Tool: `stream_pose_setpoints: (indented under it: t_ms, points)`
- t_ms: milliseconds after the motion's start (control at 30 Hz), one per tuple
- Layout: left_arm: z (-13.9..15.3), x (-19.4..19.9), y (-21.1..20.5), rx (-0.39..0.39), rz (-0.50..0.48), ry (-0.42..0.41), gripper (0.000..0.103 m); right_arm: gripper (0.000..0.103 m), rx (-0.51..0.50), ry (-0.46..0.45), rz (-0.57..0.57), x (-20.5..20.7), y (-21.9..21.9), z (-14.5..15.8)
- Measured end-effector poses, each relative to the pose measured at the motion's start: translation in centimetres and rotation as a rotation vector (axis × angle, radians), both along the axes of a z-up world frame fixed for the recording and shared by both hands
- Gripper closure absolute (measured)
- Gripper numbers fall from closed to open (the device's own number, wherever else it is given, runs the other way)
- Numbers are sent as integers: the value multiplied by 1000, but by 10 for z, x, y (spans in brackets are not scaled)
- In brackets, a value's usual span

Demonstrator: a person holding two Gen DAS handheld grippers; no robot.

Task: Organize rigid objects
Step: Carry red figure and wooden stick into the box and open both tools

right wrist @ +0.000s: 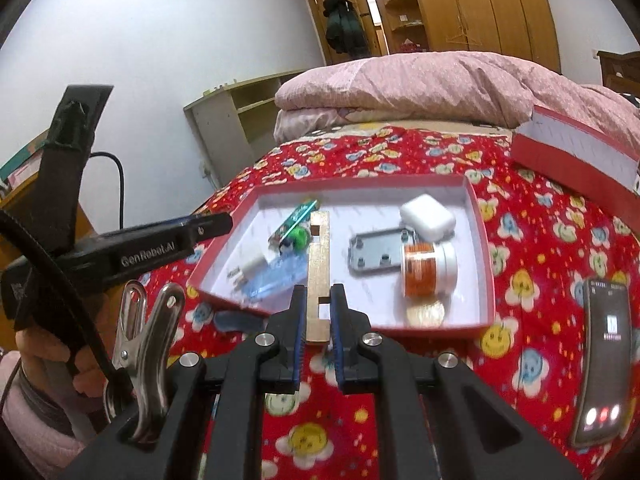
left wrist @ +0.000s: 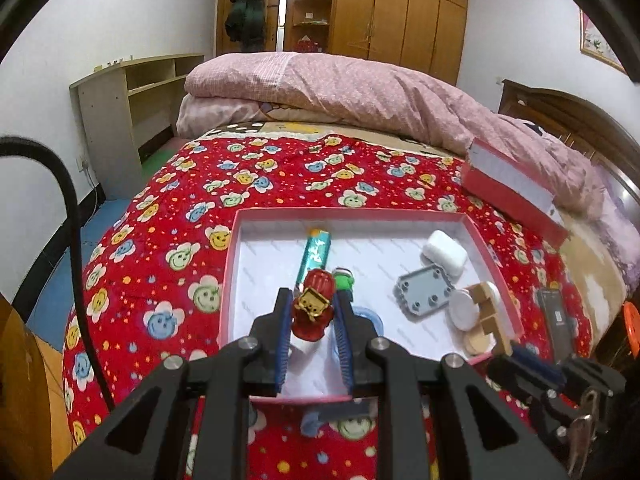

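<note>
The left gripper (left wrist: 313,314) is clamping a red and gold toy figure (left wrist: 313,308) between its blue-padded fingers (left wrist: 282,340), above the near part of a pink-rimmed shallow box (left wrist: 496,264). Inside the box, a teal tube (left wrist: 316,254) is lying beside a green-capped item (left wrist: 345,280); a white earbud case (left wrist: 446,252) is sitting against a grey plate (left wrist: 426,294). The box is resting on a red floral quilt (left wrist: 168,216). The right gripper (left wrist: 532,364) is showing at the lower right edge.

The tray (left wrist: 240,240) lies on the bed (left wrist: 160,208), lid (left wrist: 508,184) behind-right, phone (right wrist: 604,360) right.
</note>
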State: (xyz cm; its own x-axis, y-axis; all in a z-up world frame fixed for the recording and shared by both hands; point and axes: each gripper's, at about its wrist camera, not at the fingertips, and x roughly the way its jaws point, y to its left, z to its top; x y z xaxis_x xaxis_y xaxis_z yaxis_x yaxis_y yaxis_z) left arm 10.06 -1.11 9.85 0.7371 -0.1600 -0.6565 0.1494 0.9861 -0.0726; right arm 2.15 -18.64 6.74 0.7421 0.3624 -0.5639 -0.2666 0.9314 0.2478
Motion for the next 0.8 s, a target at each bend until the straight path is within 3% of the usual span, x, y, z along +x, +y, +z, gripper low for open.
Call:
stream_pose_setpoints:
  t_ms: [233,567,800]
  points:
    - [-18,27,1,23,19,28,82,91,5,-18,-3,16,5,-2]
    - [-48,60,3,27,39,76,82,91,-5,23,-16,39,10,-27]
    - [-53,72,-1,41,30,40,82,91,-18,47,-24,48,10,-41]
